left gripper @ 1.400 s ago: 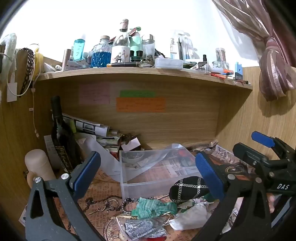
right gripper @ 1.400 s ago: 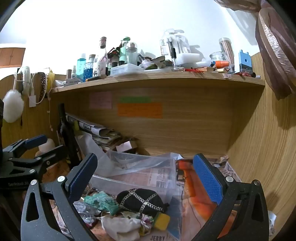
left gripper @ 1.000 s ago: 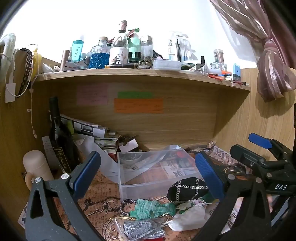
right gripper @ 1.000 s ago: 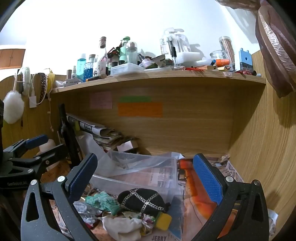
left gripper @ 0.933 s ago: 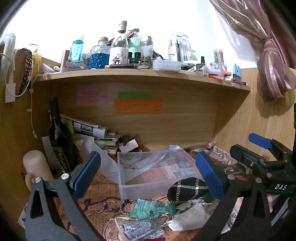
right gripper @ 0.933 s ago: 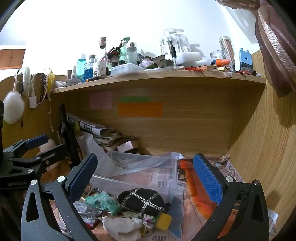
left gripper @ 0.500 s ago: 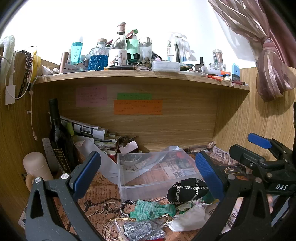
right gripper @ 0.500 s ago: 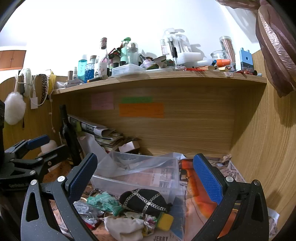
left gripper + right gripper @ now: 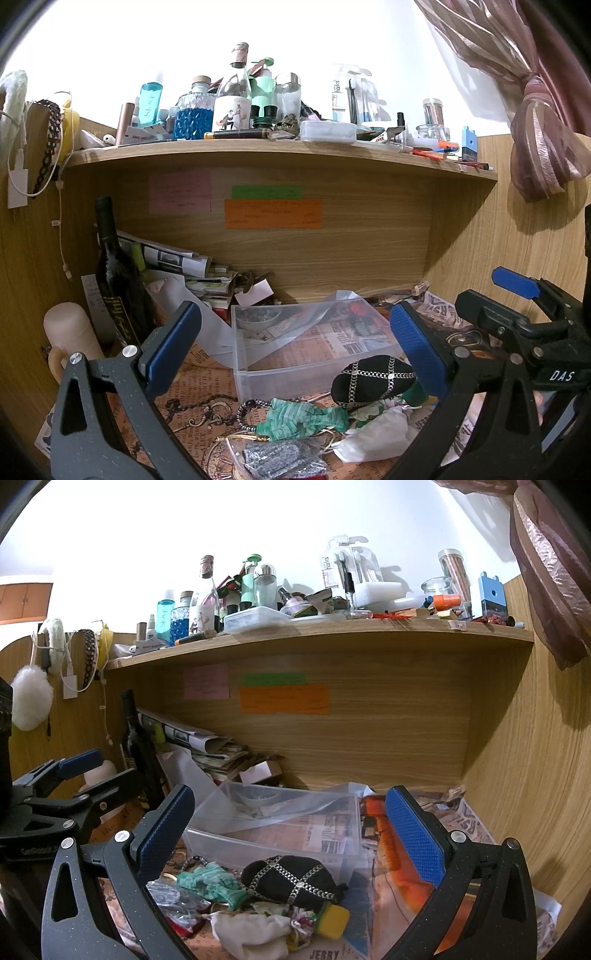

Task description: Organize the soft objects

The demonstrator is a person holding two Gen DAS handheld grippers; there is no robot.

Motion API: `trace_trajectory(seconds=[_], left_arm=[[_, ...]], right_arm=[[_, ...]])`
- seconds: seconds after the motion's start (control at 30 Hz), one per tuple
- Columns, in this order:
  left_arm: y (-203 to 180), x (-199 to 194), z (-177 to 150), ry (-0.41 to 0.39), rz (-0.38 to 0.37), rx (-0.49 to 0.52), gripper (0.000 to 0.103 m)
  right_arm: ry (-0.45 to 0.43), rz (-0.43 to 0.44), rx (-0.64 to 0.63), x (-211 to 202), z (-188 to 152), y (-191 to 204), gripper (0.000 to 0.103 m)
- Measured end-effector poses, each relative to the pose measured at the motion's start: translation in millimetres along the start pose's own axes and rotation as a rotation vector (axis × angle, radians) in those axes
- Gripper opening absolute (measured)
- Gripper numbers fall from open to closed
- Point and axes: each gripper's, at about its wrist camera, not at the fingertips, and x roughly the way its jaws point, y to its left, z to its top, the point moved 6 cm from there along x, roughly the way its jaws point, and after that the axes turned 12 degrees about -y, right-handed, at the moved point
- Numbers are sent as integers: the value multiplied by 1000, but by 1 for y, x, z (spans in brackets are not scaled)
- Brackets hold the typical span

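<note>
A heap of soft things lies on the desk in front of a clear plastic bin [image 9: 306, 350] [image 9: 273, 834]. It holds a black pouch with a silver chain grid [image 9: 369, 378] [image 9: 291, 880], a crumpled green cloth [image 9: 303, 419] [image 9: 210, 884], a white cloth [image 9: 373, 439] [image 9: 251, 934] and a yellow-green sponge [image 9: 332, 919]. My left gripper [image 9: 295, 350] hangs open above the heap, holding nothing. My right gripper [image 9: 291, 834] is open too, over the bin and pouch. Each gripper shows at the edge of the other's view.
A dark wine bottle [image 9: 114, 280], rolled newspapers [image 9: 166, 254] and a beige cylinder [image 9: 70, 332] stand at the left of the wooden alcove. A crowded shelf [image 9: 280, 147] runs overhead. A curtain [image 9: 543, 147] hangs at right. A zip bag of grey stuff [image 9: 284, 461] and chains lie near the heap.
Both views have tilted up very slightly; the heap sits a little lower in frame. Both grippers stay open and nothing on the desk has moved.
</note>
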Motion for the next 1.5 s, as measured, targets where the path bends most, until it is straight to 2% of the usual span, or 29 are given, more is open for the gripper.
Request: trace_trajectory(seconds=[1.5], left_arm=[[-2,0,0,-9,-6,3,103]], right_arm=[[-19,4,17,-6,2,-1,103]])
